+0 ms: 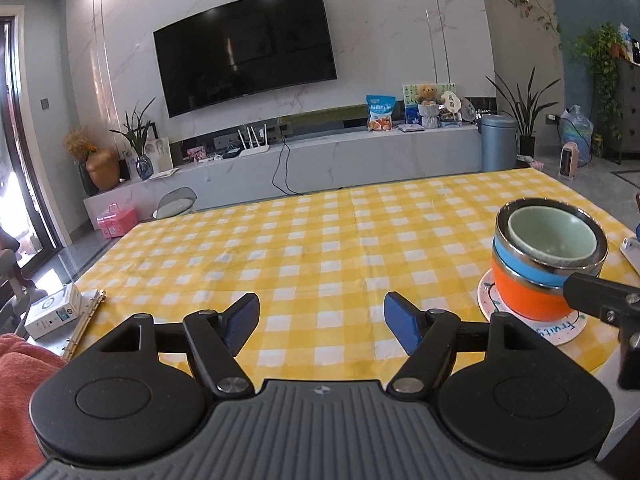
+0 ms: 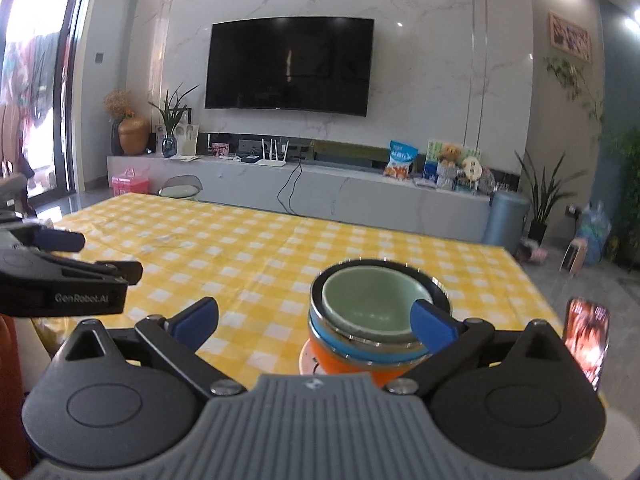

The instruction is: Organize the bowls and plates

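A green bowl [image 1: 550, 236] nests in a steel-rimmed blue bowl [image 1: 540, 270], which sits in an orange bowl [image 1: 524, 298] on a white plate [image 1: 560, 334] with writing. This stack is at the right of the yellow checked table. My left gripper [image 1: 322, 316] is open over bare cloth to the left of the stack, with nothing between its fingers. In the right wrist view the stack [image 2: 372, 312] is close ahead. My right gripper [image 2: 316, 318] is open, and its right pad [image 2: 434, 320] overlaps the stack's near right rim. I cannot tell whether it touches. My left gripper [image 2: 106, 256] shows at the left.
A phone [image 2: 586, 344] stands at the table's right edge. A white box [image 1: 56, 312] and a ring binder [image 1: 86, 320] lie at the left edge, beside an orange cloth [image 1: 20, 400]. The checked tablecloth [image 1: 320, 240] stretches ahead to the far edge, with a TV unit beyond.
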`<state>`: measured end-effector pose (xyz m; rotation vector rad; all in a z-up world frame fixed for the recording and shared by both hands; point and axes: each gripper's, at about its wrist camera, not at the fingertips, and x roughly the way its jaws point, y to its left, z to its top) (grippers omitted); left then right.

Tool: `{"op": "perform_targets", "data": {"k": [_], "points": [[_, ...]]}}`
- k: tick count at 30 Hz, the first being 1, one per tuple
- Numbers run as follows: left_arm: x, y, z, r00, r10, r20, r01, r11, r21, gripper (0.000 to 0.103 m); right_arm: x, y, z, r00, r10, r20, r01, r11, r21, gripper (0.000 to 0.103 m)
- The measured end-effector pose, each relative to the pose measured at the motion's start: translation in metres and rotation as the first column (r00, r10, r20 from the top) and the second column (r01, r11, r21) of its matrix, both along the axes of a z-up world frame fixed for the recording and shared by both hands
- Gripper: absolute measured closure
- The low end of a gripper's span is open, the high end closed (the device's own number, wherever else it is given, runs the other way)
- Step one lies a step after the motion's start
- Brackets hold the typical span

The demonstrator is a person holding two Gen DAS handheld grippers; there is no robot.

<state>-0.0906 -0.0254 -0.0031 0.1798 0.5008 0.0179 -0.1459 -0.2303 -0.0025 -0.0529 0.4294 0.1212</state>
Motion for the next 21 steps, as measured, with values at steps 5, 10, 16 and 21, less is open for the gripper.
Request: {"op": "perform_targets", "data": {"k": [5,10,16,21], "points": [[0.0046,-0.0011,-0.0069,1.000,-0.001,-0.019,0.001,1.000,-0.007,0.019,0.0068,-0.0096,-0.0071,0.998,-0.023,-0.052,0.028,0.996,0.088,0.003],[0.0079,-0.0013,-0.0110,0.999,-0.004,-0.052,0.004,1.000,-0.011,0.019,0.0075,-0.0088,-0.0104,0.998,-0.035,-0.058,0.040,0.996,0.083,0.003],[0.0073,-0.0017,-0.0103,0.998,-0.006,-0.055,0.006,1.000,-0.011,0.019,0.0066,-0.0096,-0.0103,0.997,-0.043,-0.057,0.047,0.996,0.075,0.003],[0.0075,-0.0016,-0.0102,0.999,-0.007,-0.054,0.006,1.000,-0.011,0.019,0.0065,-0.0097,-0.0112,0.997,-0.052,-0.059,0.056,0.996,0.071,0.003]]}}
